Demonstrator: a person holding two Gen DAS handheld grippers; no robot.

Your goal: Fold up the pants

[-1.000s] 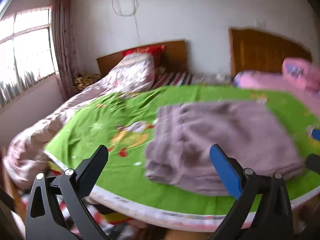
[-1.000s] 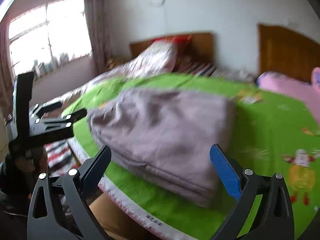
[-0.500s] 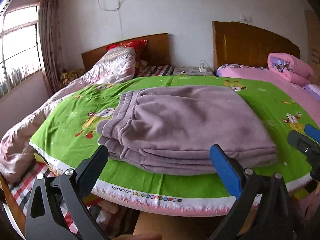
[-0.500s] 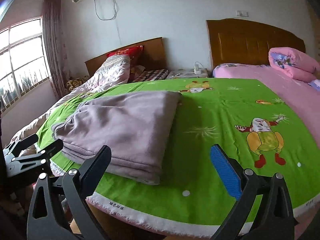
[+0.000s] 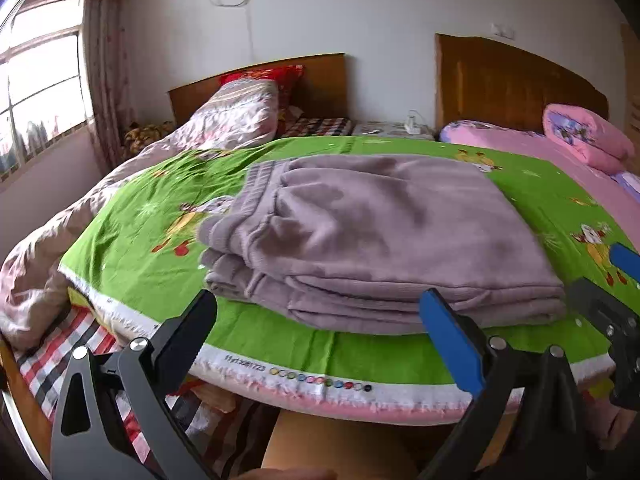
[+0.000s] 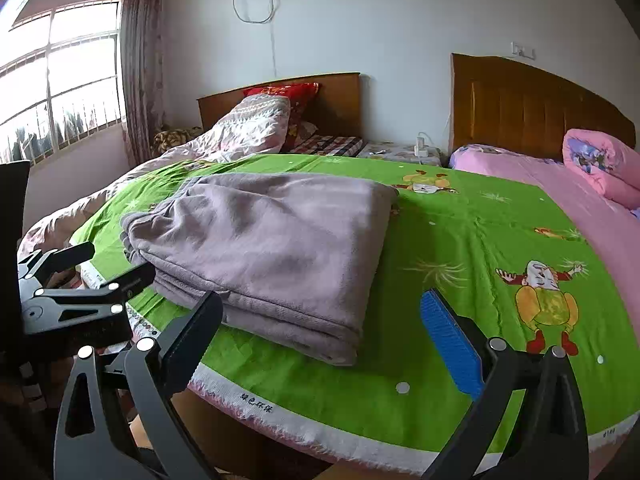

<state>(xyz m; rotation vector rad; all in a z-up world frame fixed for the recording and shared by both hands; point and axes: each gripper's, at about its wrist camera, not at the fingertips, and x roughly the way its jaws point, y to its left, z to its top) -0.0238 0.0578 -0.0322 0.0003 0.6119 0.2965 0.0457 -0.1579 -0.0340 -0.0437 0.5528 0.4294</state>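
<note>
Pants [image 5: 376,240], already a flat stacked bundle near the green sheet's [image 6: 460,248] front edge, lie just ahead of the left gripper [image 5: 320,328] and left of the right gripper [image 6: 324,328], both jaws wide and empty.

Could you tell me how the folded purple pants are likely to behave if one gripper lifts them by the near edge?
The pants look like soft fleece stacked in several loose layers, so they would probably droop and unfold. A single edge pinch likely catches only some layers. The pile looks thick, so it may feel moderately heavy. On the green sheet, pushing would likely bunch it rather than slide it.
</note>
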